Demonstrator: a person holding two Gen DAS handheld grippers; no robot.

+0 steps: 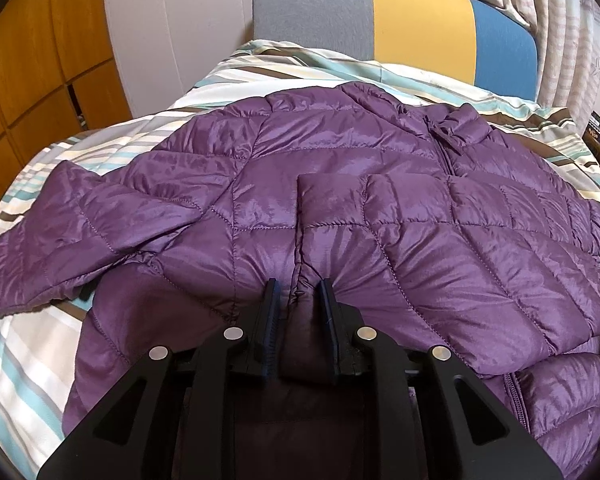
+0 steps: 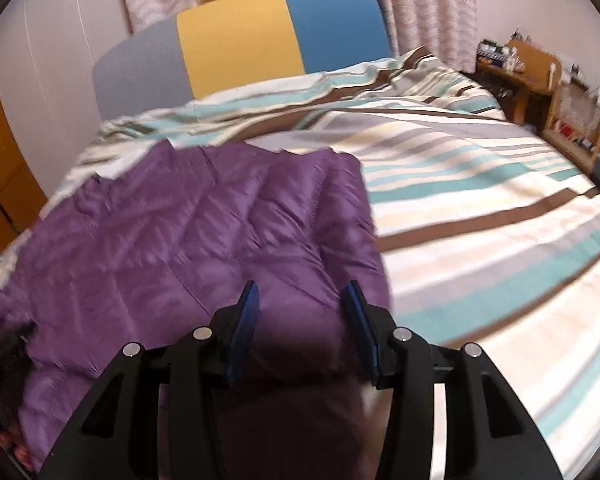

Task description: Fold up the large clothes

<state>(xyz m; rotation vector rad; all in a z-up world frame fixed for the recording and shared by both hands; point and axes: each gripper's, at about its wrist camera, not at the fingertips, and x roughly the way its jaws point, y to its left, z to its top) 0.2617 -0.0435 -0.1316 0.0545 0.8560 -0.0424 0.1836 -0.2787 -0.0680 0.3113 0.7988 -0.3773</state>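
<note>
A purple quilted puffer jacket (image 1: 340,152) lies across the striped bedspread (image 1: 24,360), collar and zip to the upper right, one sleeve spread to the left. Another sleeve lies folded over its front. My left gripper (image 1: 300,292) is shut on a pinch of the jacket's near edge, and the fabric puckers toward its pads. In the right wrist view the jacket (image 2: 180,232) is blurred and fills the left half. My right gripper (image 2: 300,296) has a thick bulge of the jacket's near right edge filling the gap between its blue pads, so it is shut on it.
A grey, yellow and blue headboard (image 1: 380,20) stands at the far end, with curtains behind. An orange wardrobe (image 1: 40,60) is to the left. The bedspread (image 2: 480,200) stretches to the jacket's right. A wooden shelf with small items (image 2: 540,80) stands beside the bed.
</note>
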